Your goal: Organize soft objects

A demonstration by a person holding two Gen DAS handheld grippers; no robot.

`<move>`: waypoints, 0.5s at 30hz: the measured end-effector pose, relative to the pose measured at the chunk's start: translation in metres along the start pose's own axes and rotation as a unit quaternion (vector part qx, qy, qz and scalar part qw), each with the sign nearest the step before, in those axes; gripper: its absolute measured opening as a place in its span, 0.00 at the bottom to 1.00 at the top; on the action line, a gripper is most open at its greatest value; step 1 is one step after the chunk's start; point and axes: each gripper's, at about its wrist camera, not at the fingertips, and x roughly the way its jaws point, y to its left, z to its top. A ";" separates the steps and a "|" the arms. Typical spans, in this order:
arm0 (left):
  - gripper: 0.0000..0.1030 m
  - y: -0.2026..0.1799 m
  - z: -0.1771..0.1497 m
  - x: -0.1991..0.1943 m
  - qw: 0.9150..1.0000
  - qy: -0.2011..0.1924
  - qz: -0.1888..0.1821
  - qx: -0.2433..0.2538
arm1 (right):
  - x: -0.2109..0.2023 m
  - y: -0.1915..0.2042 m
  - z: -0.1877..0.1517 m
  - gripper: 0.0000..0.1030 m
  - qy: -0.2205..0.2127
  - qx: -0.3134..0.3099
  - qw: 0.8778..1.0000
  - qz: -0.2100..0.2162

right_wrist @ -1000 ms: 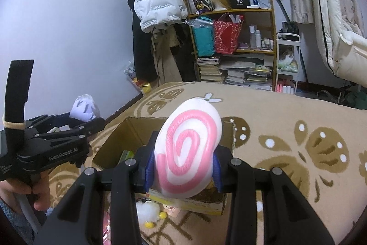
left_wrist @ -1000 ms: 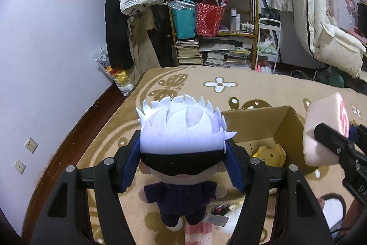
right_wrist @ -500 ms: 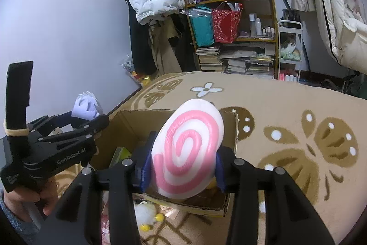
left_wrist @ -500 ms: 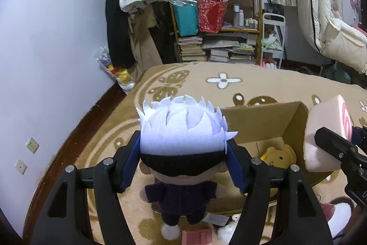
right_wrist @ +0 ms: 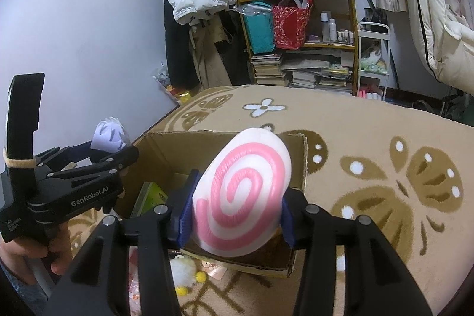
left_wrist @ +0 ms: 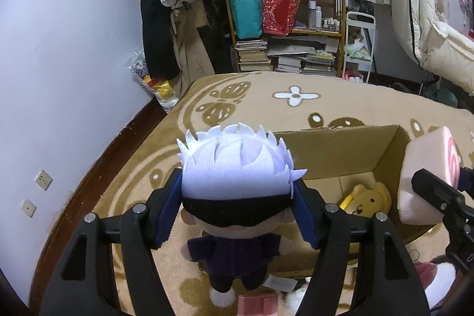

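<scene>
My left gripper (left_wrist: 235, 215) is shut on a white-haired plush doll (left_wrist: 235, 168) with a black blindfold and dark clothes, held above the near left edge of an open cardboard box (left_wrist: 334, 150). My right gripper (right_wrist: 234, 215) is shut on a white plush cushion with a pink spiral (right_wrist: 241, 194), held over the box (right_wrist: 166, 150). The cushion also shows in the left wrist view (left_wrist: 426, 176), and the doll's hair in the right wrist view (right_wrist: 109, 135). A yellow bear plush (left_wrist: 366, 202) lies inside the box.
The box stands on a beige patterned rug (left_wrist: 266, 96). Small plush toys lie on the rug in front of the box (right_wrist: 185, 271). A green item (right_wrist: 151, 194) lies in the box. A cluttered shelf (left_wrist: 284, 19) and hanging coats stand at the back; a white chair (left_wrist: 429, 19) at right.
Both grippers have moved forward and closer to the box with their plush toys still held. The box now sits nearer and larger in both views.
</scene>
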 end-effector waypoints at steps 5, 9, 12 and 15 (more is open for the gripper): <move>0.66 0.002 0.001 0.001 1.000 0.002 -0.001 -0.006 | 0.000 0.000 -0.001 0.53 0.001 -0.001 1.000 -0.001; 0.68 0.007 0.000 0.001 1.000 0.003 0.006 -0.009 | 0.002 -0.001 -0.004 0.54 0.005 -0.004 1.000 0.000; 0.70 0.010 0.000 0.000 1.000 0.003 0.007 -0.011 | 0.003 -0.002 -0.007 0.55 0.005 -0.005 1.000 -0.002; 0.76 0.012 0.000 -0.001 1.000 0.002 0.008 -0.016 | 0.003 -0.002 -0.008 0.59 0.007 -0.005 1.000 -0.004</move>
